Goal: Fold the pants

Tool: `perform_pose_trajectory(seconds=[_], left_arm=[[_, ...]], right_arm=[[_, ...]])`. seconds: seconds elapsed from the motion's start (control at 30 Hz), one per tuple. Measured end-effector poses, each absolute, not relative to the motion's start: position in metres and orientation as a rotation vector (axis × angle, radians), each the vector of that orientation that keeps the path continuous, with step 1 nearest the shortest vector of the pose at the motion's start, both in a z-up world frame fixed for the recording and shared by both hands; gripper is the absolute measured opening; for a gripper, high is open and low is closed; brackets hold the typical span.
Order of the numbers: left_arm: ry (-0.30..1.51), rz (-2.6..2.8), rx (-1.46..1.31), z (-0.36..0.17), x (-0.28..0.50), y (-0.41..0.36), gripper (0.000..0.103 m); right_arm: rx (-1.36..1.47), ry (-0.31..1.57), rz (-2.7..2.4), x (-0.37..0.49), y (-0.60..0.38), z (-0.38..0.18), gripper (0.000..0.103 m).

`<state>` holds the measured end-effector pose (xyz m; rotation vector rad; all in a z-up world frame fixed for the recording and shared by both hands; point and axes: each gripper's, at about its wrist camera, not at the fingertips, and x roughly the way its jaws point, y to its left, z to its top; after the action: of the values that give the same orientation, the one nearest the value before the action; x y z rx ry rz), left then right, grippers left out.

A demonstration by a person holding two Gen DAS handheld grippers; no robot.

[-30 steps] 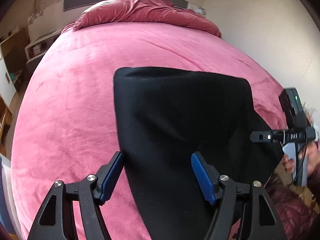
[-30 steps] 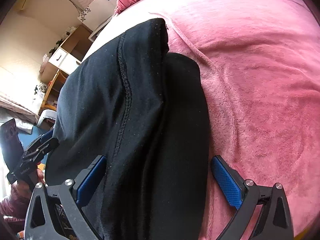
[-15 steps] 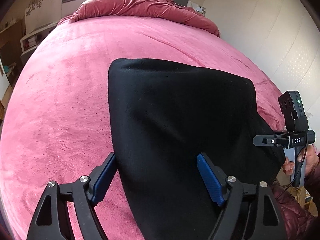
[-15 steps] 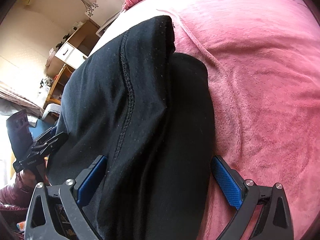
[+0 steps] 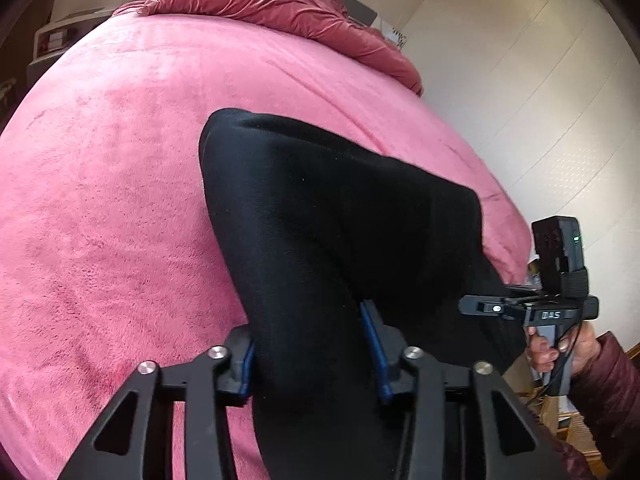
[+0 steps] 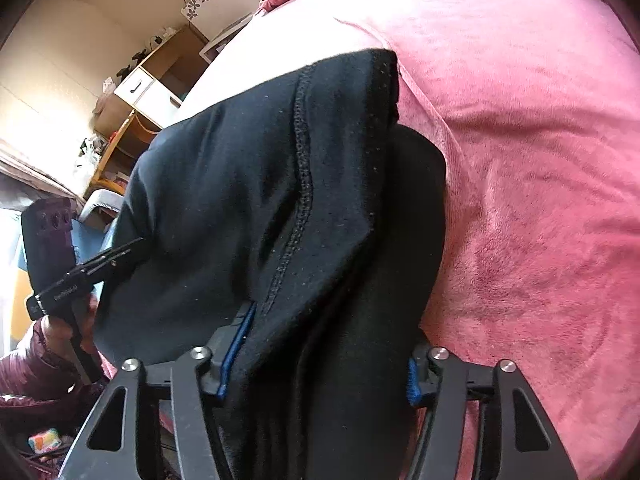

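The black pants [image 5: 320,216] lie folded on the pink bed cover [image 5: 120,184], with their near end hanging toward me. My left gripper [image 5: 312,352] is shut on the pants' near edge, its blue pads pressed into the cloth. In the right wrist view the pants [image 6: 248,184] show a stitched seam and stacked layers. My right gripper [image 6: 316,364] is shut on that bunched near edge. Each gripper shows in the other's view: the right one [image 5: 532,308] at the pants' right side, the left one [image 6: 84,272] at their left side.
A rumpled dark red duvet [image 5: 280,0] lies at the bed's far end. A pale wall [image 5: 520,80] runs along the bed's right. A wooden desk with white drawers [image 6: 140,92] stands beyond the bed's left side.
Both grippers have closed from wide open onto the pants' near edge. The cloth between them has bunched and lifted into a ridge.
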<state>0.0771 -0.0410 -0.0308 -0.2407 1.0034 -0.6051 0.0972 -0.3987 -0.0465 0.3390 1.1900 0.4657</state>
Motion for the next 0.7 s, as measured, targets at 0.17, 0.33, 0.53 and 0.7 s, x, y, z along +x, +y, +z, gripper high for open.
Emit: perform_pose_trajectory(seconds=[0.17,0.33,0.53,0.7], left_arm=[[0.95,-0.638,-0.262,-0.006,0.066,-0.033,0.039],[0.868,-0.62,-0.254,0.023,0.069,-0.009,0.039],[0.81,-0.519,-0.271,0.044,0.12,0.036,0.039],[0.83,-0.409,-0.309,0.035,0.182,0.067,0.04]], right_arm=[[0.305,1.163,0.455,0.097,-0.387,-0.022,0.051],[0.256,1.1,0.542,0.116,-0.361,0.005,0.046],[0.25,1.047,0.627,0.193,-0.316,0.026,0.046],[0.249,1.046,0.633,0.269,-0.27,0.028,0.046]])
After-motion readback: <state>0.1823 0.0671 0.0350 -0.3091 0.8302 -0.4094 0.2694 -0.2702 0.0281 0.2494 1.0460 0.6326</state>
